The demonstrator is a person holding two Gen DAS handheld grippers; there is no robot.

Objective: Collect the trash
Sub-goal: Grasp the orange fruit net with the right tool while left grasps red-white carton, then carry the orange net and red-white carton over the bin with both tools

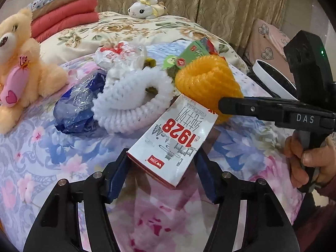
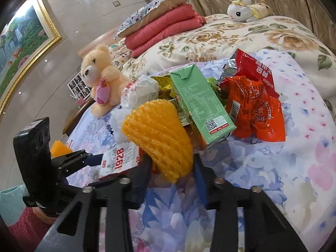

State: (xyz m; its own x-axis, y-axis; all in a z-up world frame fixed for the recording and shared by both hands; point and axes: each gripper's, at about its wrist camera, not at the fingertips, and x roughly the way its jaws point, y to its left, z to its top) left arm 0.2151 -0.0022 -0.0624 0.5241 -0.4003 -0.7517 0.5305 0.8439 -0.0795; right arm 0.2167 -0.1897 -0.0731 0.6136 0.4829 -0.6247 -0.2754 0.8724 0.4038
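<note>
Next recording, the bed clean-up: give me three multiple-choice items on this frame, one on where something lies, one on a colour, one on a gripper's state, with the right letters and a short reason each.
1. Where does the white rabbit plush lie?
A. on the rose-patterned quilt behind the trash pile
B. inside the green carton
C. between the left gripper's jaws

2. What colour is the foam net at the right gripper?
A. blue
B. orange-yellow
C. black

3. What is the state of the left gripper?
A. shut on nothing
B. out of view
C. jaws on either side of the 1928 milk carton, not clearly clamped

Answers:
1 A, the rabbit sits on the quilt, far behind the litter.
2 B, the ribbed net is orange-yellow in both views.
3 C, the blue pads flank the carton's near end, but the left wrist view does not settle whether they are pressing it.
</note>
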